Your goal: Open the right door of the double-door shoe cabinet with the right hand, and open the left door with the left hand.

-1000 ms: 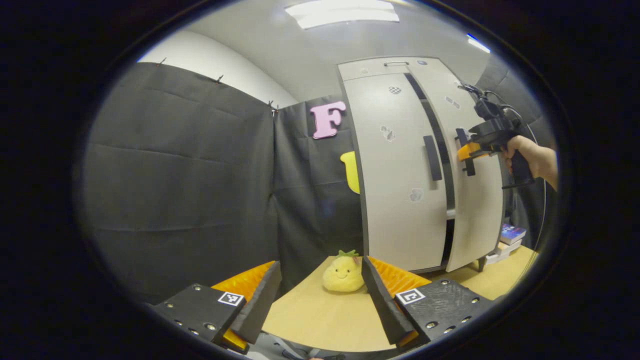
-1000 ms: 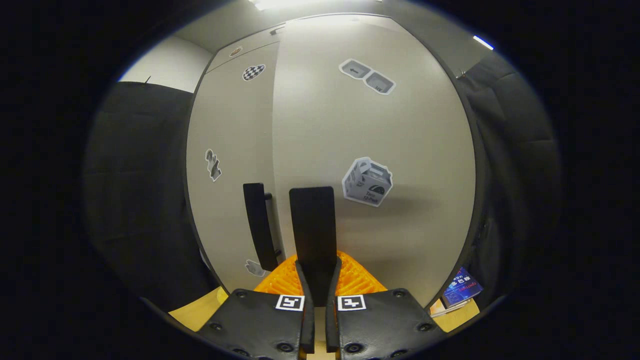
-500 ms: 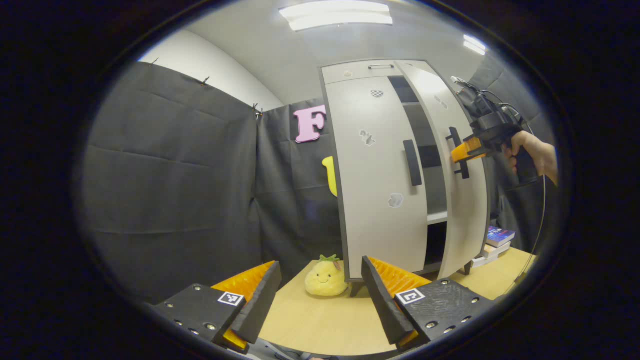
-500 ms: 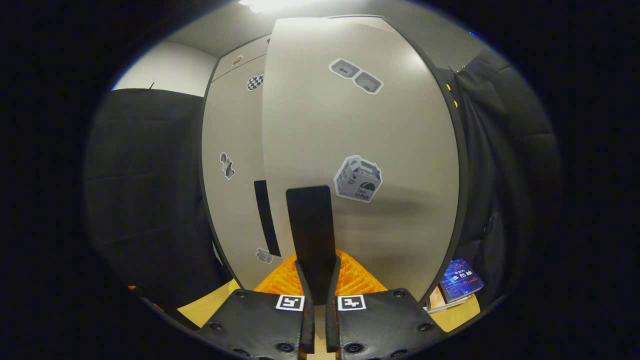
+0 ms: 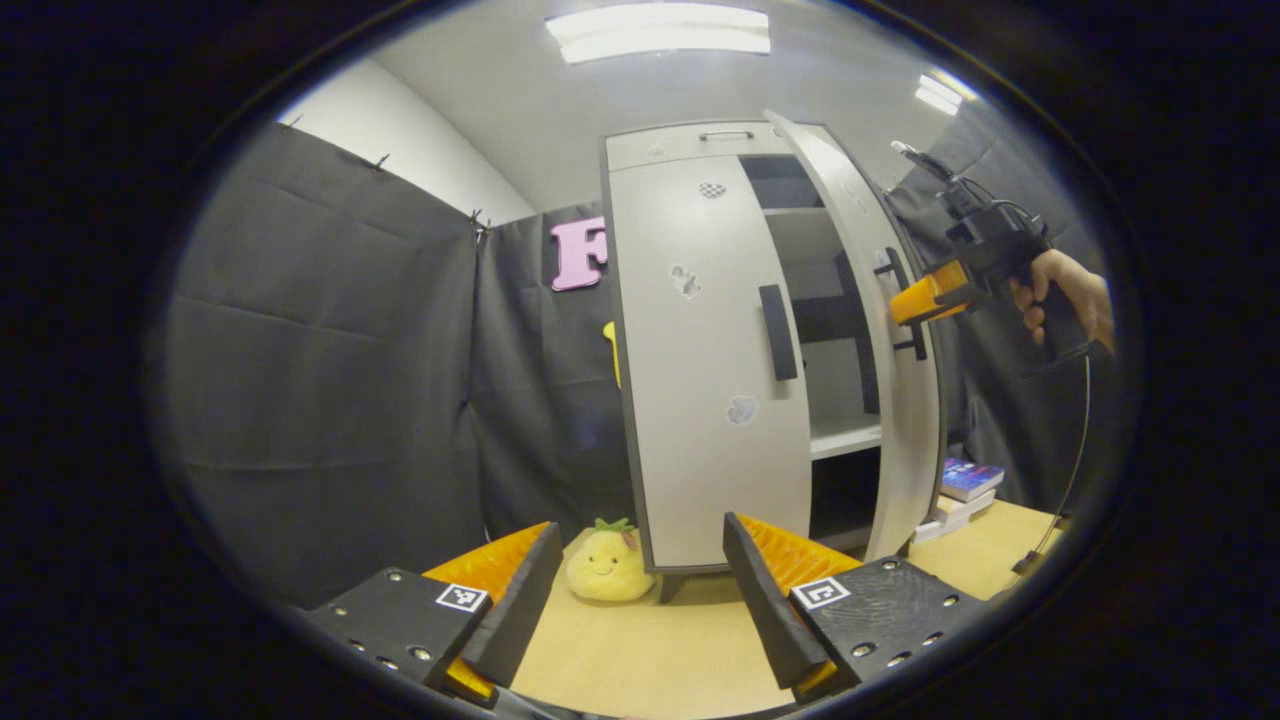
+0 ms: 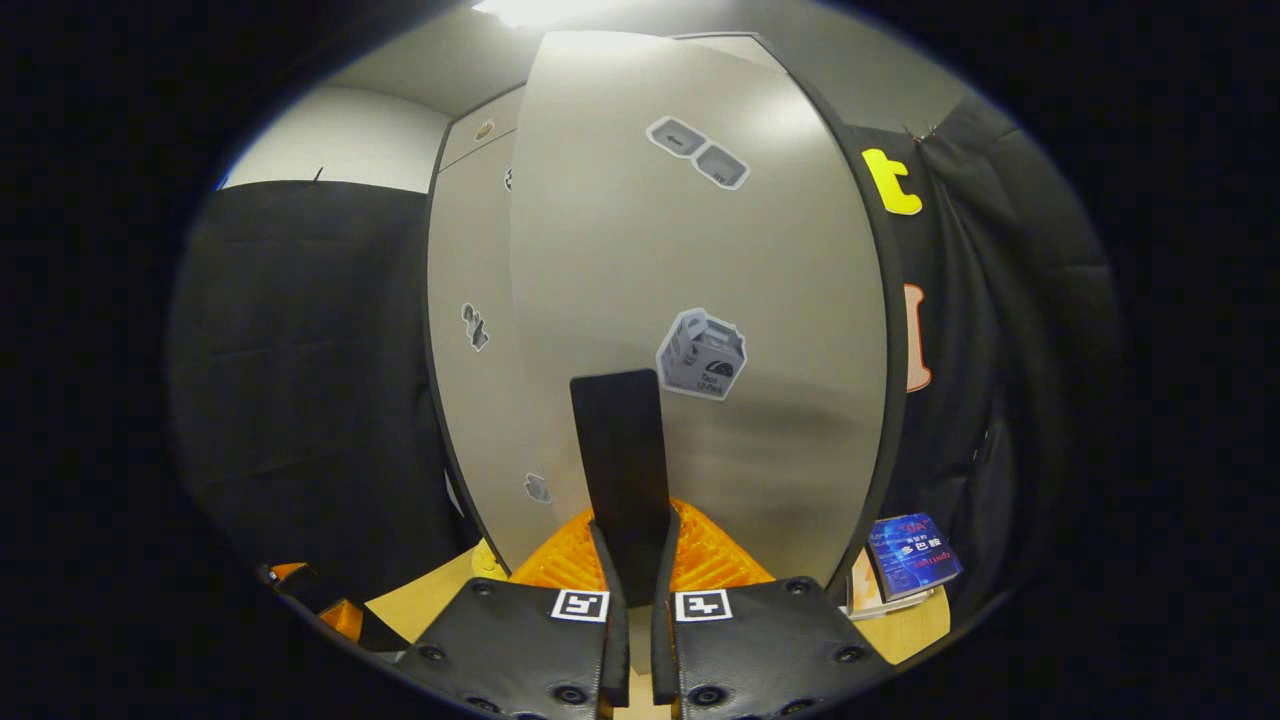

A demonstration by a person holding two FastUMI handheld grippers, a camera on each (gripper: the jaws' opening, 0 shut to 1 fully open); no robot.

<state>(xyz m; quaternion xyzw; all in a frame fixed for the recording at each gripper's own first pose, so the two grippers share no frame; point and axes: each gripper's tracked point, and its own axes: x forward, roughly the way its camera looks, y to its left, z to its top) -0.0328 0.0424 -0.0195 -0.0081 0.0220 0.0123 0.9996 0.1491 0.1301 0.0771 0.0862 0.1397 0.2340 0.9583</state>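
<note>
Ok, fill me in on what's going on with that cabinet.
A person holds a gripper in each hand. The right gripper is shut on the right door's handle, and the right door stands swung partly open, showing shelves inside the shoe cabinet. The left door is closed, its handle untouched. The left gripper hangs back over the table, jaws open, near a plush toy.

Tall pale-grey double-door shoe cabinet (image 5: 690, 150), dark edging, upright on short legs. Right door (image 5: 890, 400) swung partly open, shelves (image 5: 845, 435) visible inside; its dark vertical handle (image 6: 620, 460) clamped between the right tongs (image 6: 630, 560), both fingers pressing it. Left door (image 5: 700, 380) shut, dark vertical handle (image 5: 778, 332) untouched, well ahead of and above the spread left tongs (image 5: 640, 590). Stickers on both doors.
</note>
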